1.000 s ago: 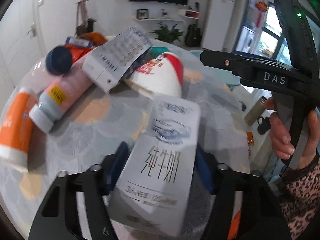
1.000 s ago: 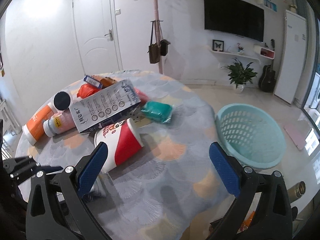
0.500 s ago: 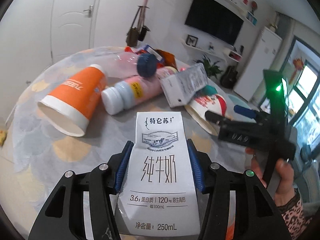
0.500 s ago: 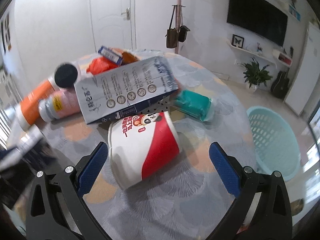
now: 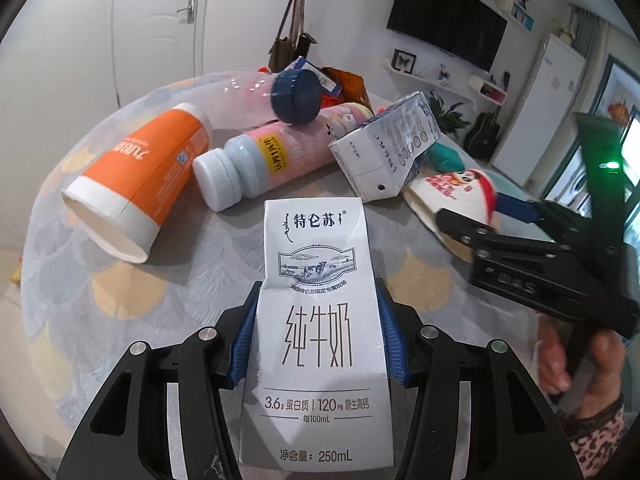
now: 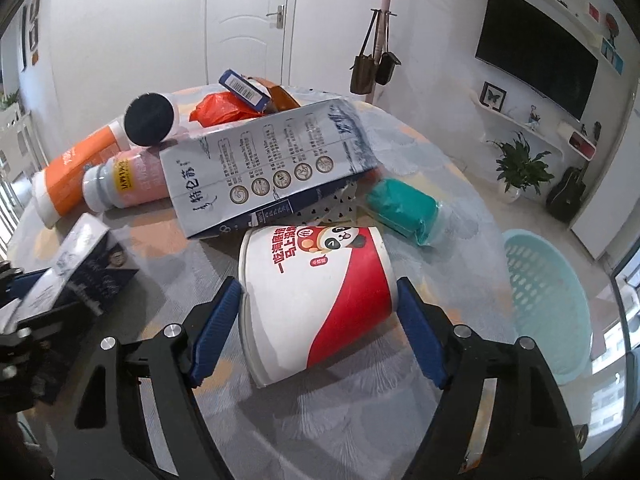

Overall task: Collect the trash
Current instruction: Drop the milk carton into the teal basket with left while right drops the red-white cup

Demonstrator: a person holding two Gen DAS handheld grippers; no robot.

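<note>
Gripping trash with both hands.
My left gripper (image 5: pixel 318 340) pinches the milk carton (image 5: pixel 318 320); my right gripper (image 6: pixel 320 312), jaws just closing, brackets the red-and-white cup (image 6: pixel 316 292), pads near its sides.

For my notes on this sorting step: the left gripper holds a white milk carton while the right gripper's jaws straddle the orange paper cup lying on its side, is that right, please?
Not quite. The left gripper does hold the white milk carton, but the right gripper, whose jaws have just been closing, straddles the red-and-white panda cup, as the right wrist view shows. The orange paper cup lies apart, far from those jaws.
</note>
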